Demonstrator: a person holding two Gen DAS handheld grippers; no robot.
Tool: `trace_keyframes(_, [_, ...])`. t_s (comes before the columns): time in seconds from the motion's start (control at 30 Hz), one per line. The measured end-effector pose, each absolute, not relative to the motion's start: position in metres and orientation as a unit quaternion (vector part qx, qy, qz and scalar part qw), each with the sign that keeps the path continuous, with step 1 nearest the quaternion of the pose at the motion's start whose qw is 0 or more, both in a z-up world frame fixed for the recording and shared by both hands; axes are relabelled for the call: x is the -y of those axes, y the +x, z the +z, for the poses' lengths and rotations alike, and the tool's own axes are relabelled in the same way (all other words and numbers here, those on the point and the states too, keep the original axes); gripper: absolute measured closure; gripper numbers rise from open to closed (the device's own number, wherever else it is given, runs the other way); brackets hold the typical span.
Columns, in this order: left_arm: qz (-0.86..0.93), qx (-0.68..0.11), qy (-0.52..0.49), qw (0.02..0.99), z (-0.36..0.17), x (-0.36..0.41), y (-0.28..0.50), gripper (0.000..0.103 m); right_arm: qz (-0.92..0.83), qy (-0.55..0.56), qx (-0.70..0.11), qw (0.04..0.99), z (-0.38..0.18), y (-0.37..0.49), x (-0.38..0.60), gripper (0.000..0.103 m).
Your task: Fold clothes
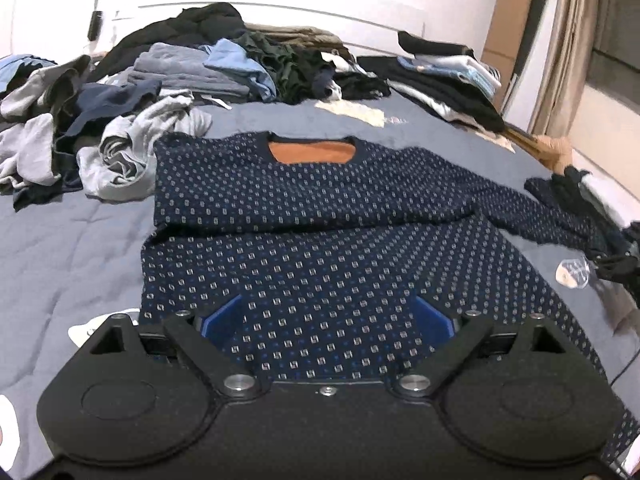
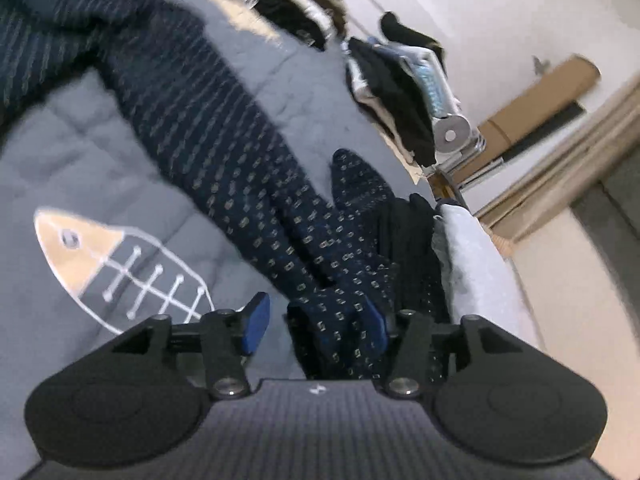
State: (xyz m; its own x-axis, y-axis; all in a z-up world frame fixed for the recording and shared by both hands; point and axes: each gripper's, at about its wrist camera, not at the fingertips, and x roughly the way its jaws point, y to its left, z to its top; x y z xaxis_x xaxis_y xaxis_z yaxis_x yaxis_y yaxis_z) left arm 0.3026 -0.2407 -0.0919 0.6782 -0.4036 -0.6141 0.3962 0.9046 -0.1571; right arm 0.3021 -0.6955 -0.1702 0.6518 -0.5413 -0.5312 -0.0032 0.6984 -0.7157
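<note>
Two tongs hover over one navy patterned sweater (image 1: 312,216) spread mid-frame on the bed (image 1: 72,240). Left tongs (image 1: 328,320) gape wide above its hem; right tongs (image 2: 316,320) stand parted, its sleeve (image 2: 224,152) lying loosely between them.

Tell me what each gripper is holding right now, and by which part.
Nothing is gripped. The right gripper stands open around the sleeve end of the sweater; the left gripper stands open over its hem.

We see the sweater (image 1: 304,216) lying flat on the bed (image 1: 68,240), collar away from us. Behind it to the left sits a heap of clothes (image 1: 132,92), behind it to the right a folded stack (image 1: 444,80). Its sleeve (image 2: 224,148) stretches out rightward toward the bed's edge.
</note>
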Motion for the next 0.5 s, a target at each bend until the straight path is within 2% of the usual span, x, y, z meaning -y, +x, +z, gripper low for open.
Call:
trace_keyframes(0.1, [-0.217,-0.34,-0.003,0.915,-0.094,0.241,0.303,0.012,-0.178,-0.371,-0.386,0.826,-0.183,0.306,0.702,0.051])
trace_keyframes(0.13, [-0.218,-0.34,-0.002,0.915,-0.095,0.241,0.302,0.012,-0.189,-0.365,-0.387,0.825,-0.185,0.307,0.707,0.057])
trace_keyframes(0.17, [-0.219,-0.34,0.0,0.915,-0.095,0.241,0.302,0.012,-0.198,-0.357,-0.39,0.825,-0.185,0.307,0.711,0.066])
trace_keyframes(0.2, [-0.219,-0.34,0.001,0.915,-0.095,0.242,0.302,0.011,-0.206,-0.35,-0.393,0.825,-0.186,0.307,0.715,0.097])
trace_keyframes(0.33, [-0.215,-0.342,0.002,0.915,-0.096,0.24,0.304,0.01,-0.211,-0.29,-0.364,0.86,-0.161,0.297,0.718,0.098])
trace_keyframes(0.5, [-0.211,-0.34,-0.007,0.916,-0.091,0.236,0.305,0.01,-0.21,-0.12,-0.294,0.925,-0.087,0.286,0.723,0.098])
